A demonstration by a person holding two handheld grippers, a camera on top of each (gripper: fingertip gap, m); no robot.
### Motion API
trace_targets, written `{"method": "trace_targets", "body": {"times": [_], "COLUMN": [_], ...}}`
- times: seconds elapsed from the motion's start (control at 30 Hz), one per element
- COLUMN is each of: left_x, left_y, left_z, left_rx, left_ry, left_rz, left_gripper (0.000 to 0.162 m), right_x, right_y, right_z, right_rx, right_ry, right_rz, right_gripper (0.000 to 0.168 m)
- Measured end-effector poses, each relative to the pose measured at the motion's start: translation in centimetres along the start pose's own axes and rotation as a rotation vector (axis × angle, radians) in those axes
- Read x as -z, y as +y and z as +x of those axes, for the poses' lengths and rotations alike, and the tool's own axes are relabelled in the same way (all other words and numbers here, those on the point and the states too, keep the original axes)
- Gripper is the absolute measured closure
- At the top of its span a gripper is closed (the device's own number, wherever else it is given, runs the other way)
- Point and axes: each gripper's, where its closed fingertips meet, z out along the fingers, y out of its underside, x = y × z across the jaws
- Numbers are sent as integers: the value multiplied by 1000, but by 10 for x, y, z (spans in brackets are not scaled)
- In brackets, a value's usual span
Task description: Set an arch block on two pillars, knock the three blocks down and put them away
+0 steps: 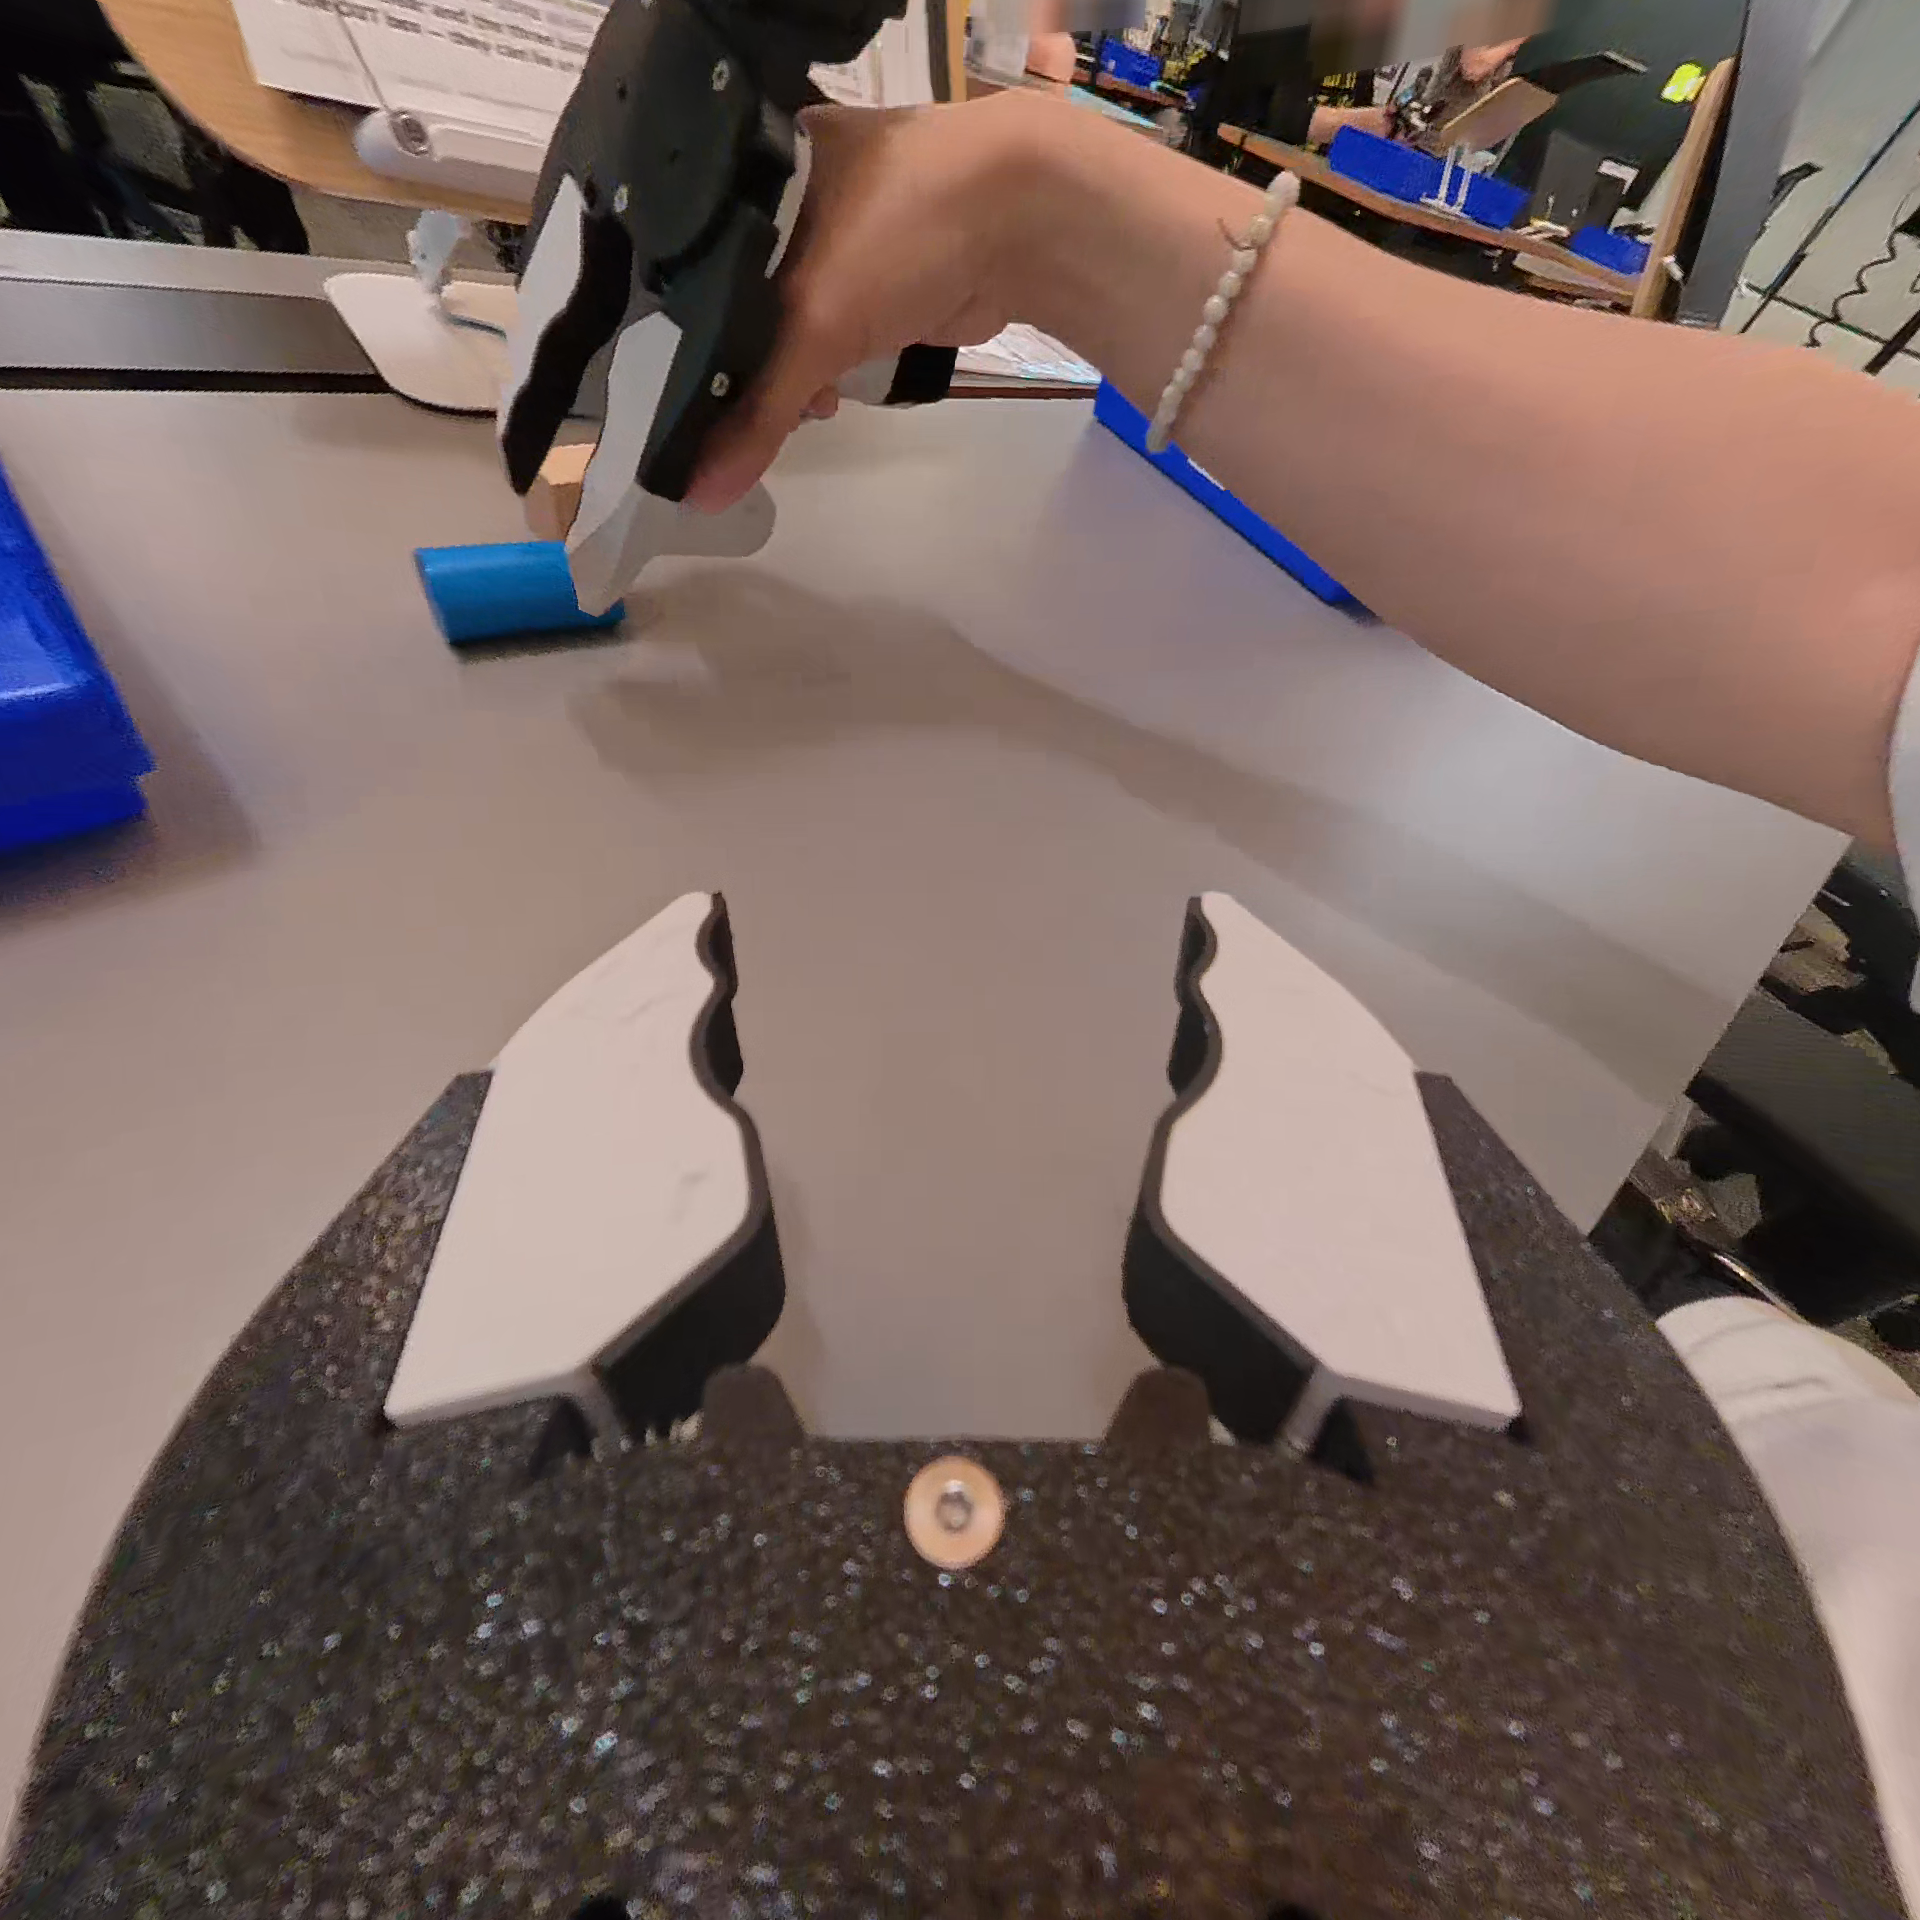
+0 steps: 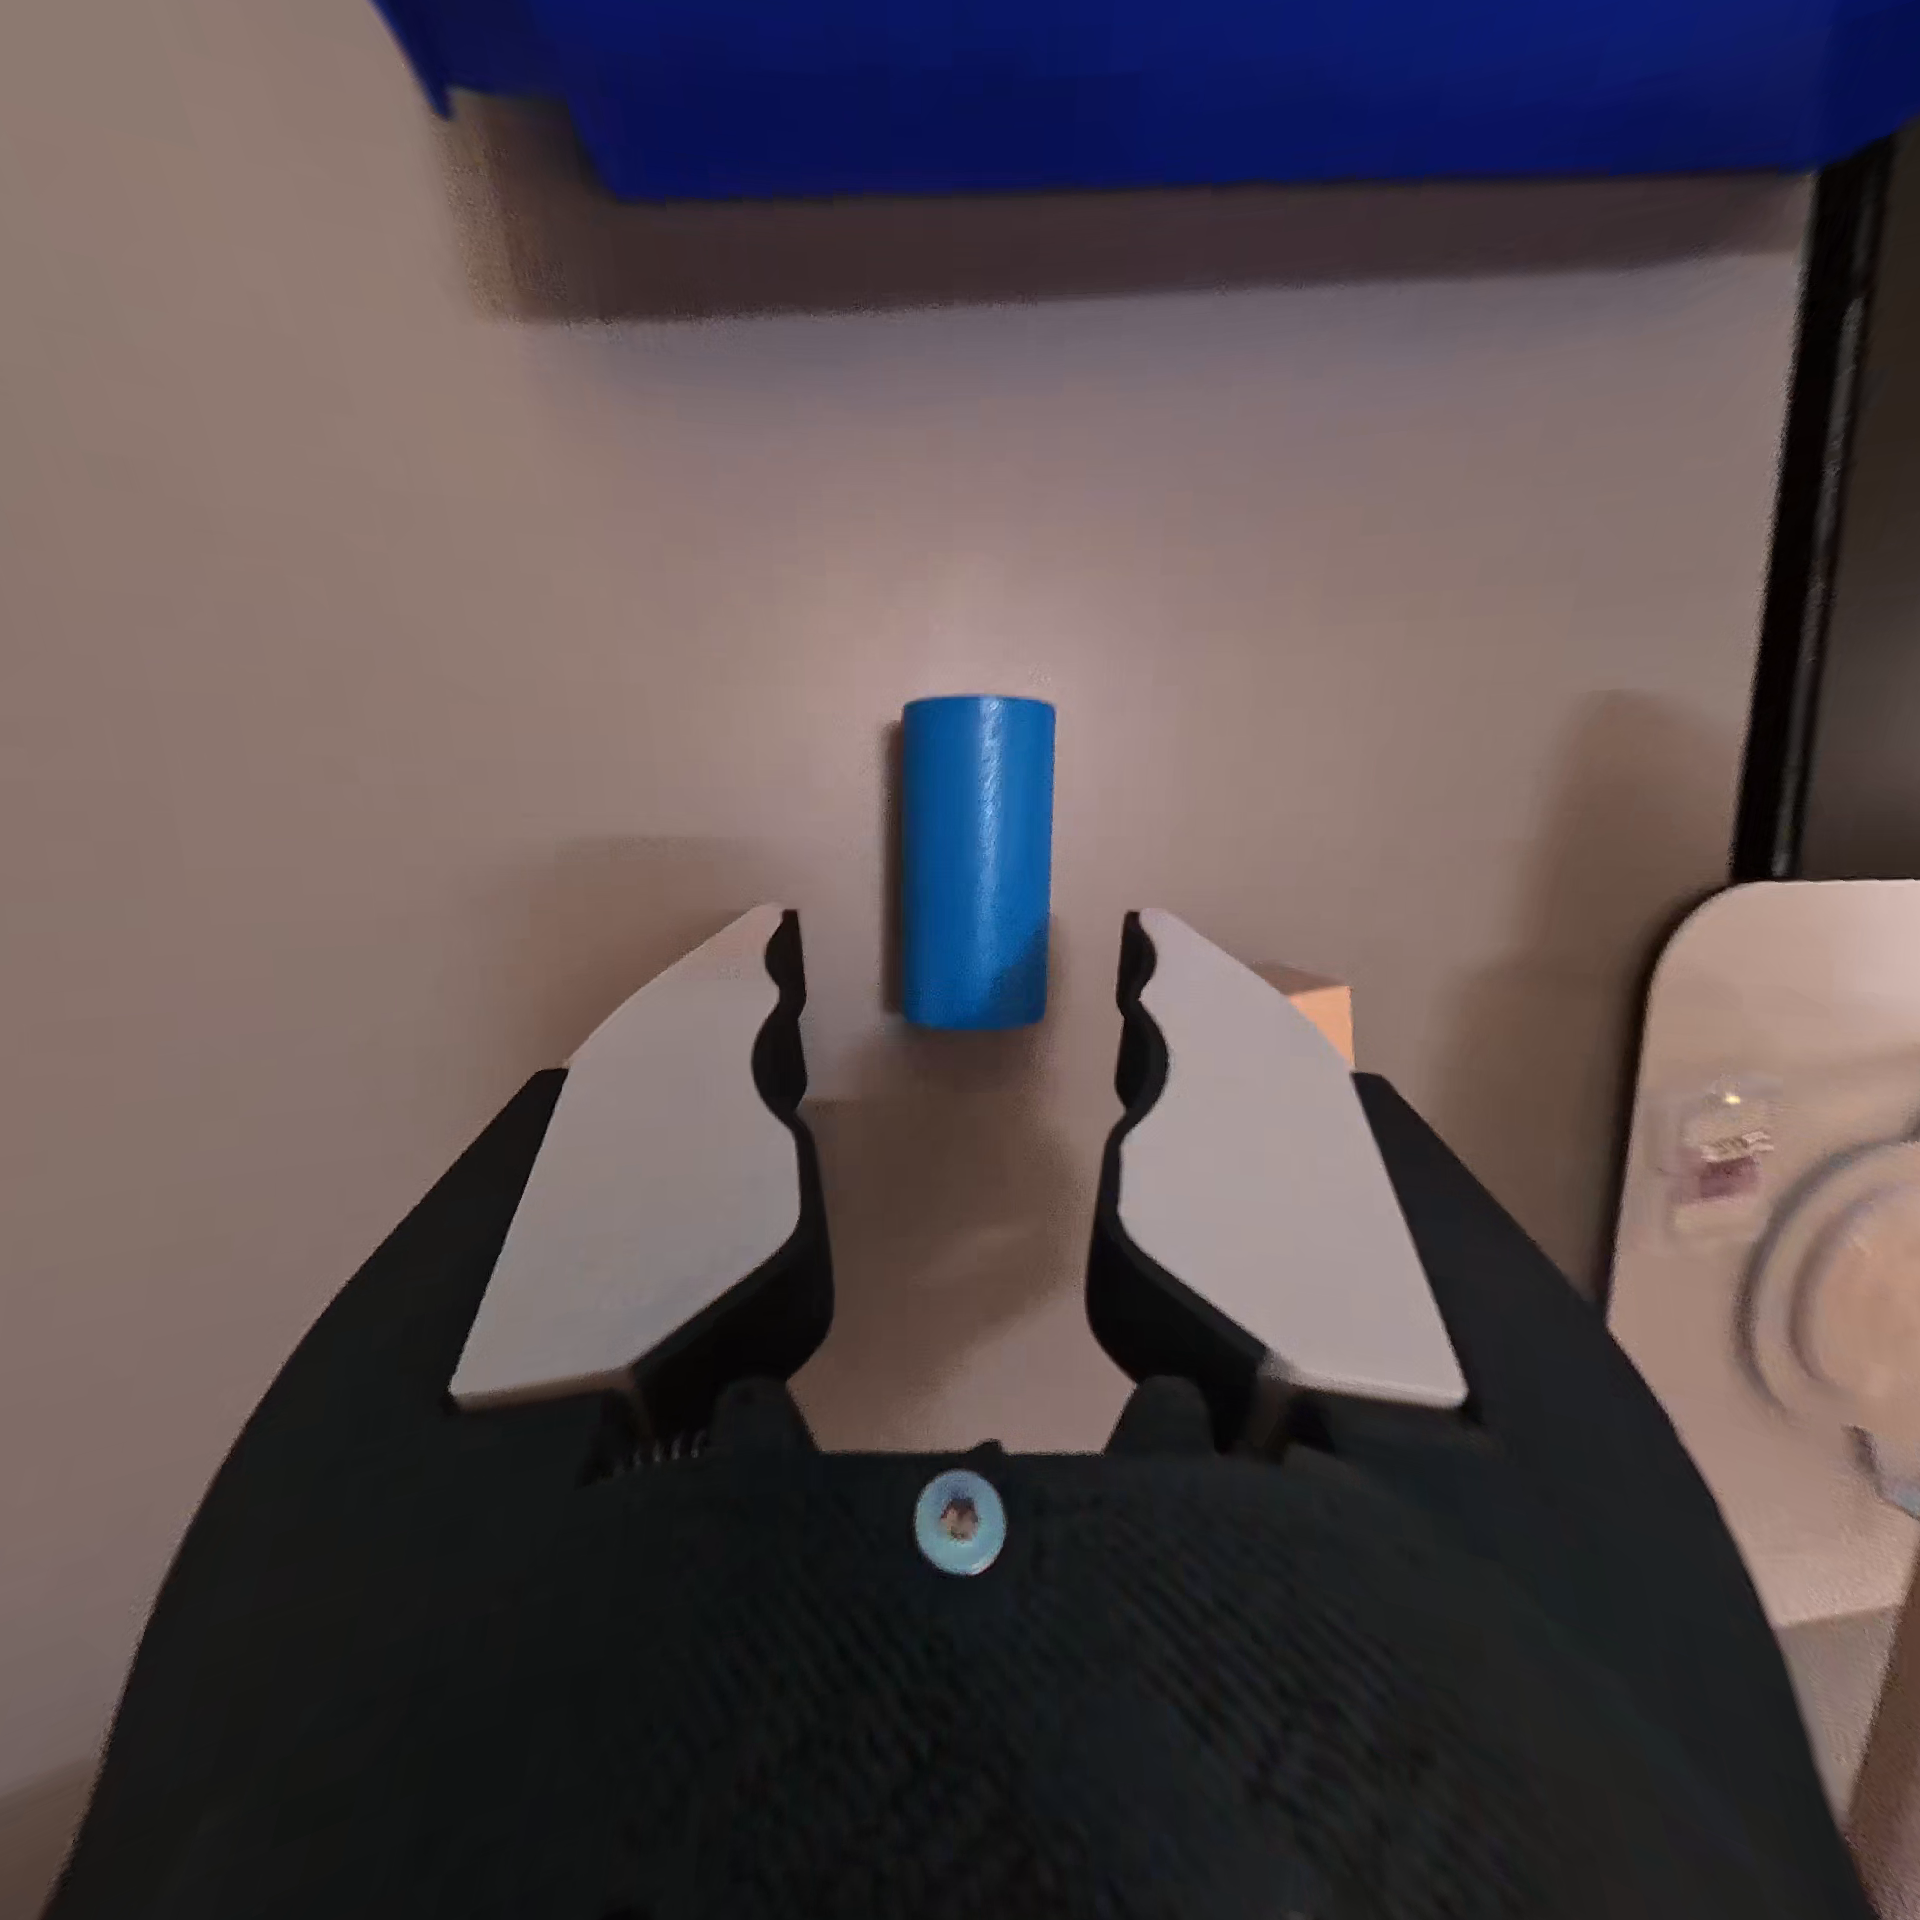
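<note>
A blue cylinder point(image 2: 977, 862) lies on its side on the grey table point(image 2: 312, 623). My right gripper point(image 2: 961, 925) is open and points down at it, with the cylinder's near end between the fingertips and gaps on both sides. In the left wrist view a hand holds the right gripper point(image 1: 556, 530) over the cylinder point(image 1: 499, 592), with one fingertip at the cylinder's right end. A small wooden block point(image 2: 1320, 1013) sits just behind the right finger and also shows in the left wrist view point(image 1: 566, 483). My left gripper point(image 1: 956, 925) is open and empty above the bare table point(image 1: 935, 748).
A blue bin point(image 1: 52, 707) stands at the left and appears at the top of the right wrist view point(image 2: 1039, 94). A flat blue tray point(image 1: 1226, 499) lies at the back right under the forearm. A white stand base point(image 1: 416, 332) sits behind the cylinder. The table edge point(image 1: 1714, 1039) runs on the right.
</note>
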Motion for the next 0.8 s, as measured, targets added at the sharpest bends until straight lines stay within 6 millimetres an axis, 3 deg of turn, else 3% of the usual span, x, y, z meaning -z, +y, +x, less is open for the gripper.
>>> {"method": "trace_targets", "body": {"times": [0.03, 0.1, 0.17, 0.47, 0.57, 0.67, 0.73, 0.8], "left_x": [3, 7, 10, 0, -5, -5, -3, -1], "left_y": [0, 0, 0, -1, -1, 1, 4, 5], "left_z": [-4, -11, -15, -19, -12, -7, -6, -6], "left_rx": [7, 21, 31, 60, 49, 13, -11, -22], "left_ry": [-5, -15, -16, 28, 50, 49, 35, 24], "left_rz": [1, 9, 19, 15, 3, -22, -37, -44], "left_gripper": [81, 81, 81, 81, 81, 81, 81, 81], "right_x": [-7, -17, -22, -8, 31, 97, 147, 195], "right_y": [-1, -3, -2, 13, 16, 38, 84, 149], "right_z": [1, 2, 0, -15, -12, 3, 27, 46], "right_rx": [-12, -35, -39, -54, -174, -290, -390, -526], "right_ry": [-14, -39, -50, -2, 28, 138, 297, 442], "right_rz": [-16, -33, -61, -62, 15, 125, 127, 97], "right_gripper": [113, 119, 137, 137, 137, 137, 137, 137]}}
